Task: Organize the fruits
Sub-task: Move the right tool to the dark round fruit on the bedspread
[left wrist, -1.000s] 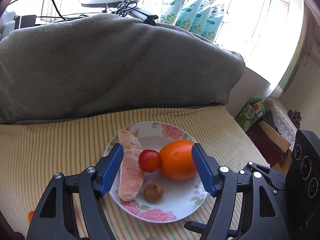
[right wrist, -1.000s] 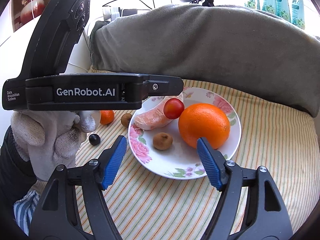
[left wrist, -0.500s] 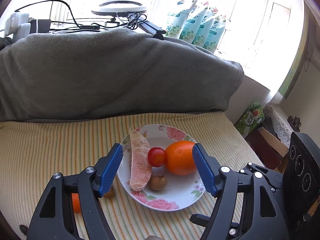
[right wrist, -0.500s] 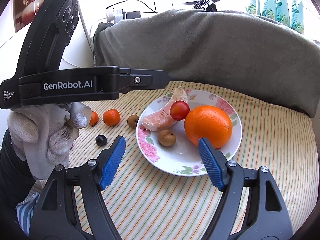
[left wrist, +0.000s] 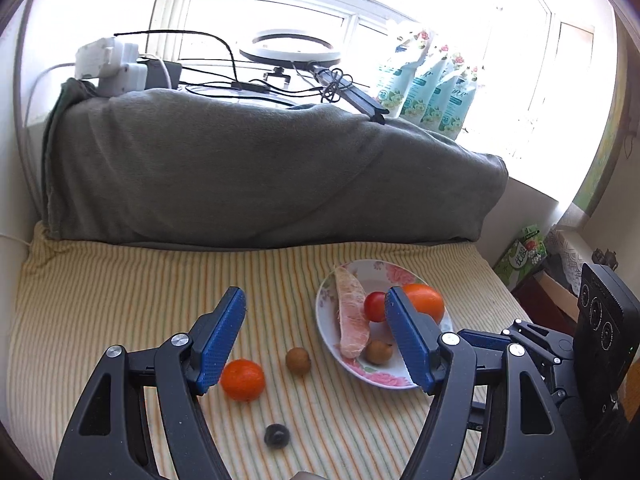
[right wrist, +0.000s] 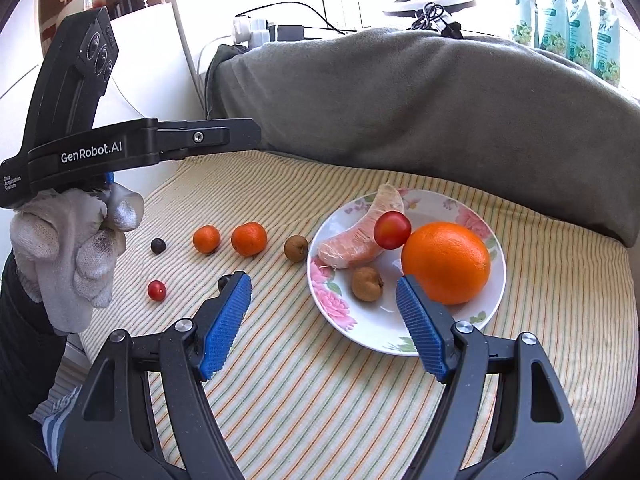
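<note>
Pulled back and swung aside from the plate (left wrist: 404, 378), the left tongs (left wrist: 316, 338) now hang open and empty over the striped cloth (left wrist: 120, 292), above a small orange (left wrist: 243, 380) and a brown fruit (left wrist: 298, 361). Right tongs (right wrist: 324, 324) gape empty by the plate's near rim. On the plate lie a big orange (right wrist: 446, 268), a tomato (right wrist: 392, 229) and a pink peeled wedge (right wrist: 360, 236).

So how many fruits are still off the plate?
6: two mandarins, a longan, a dark berry, a cherry tomato, another dark fruit partly hidden behind the right gripper.
</note>
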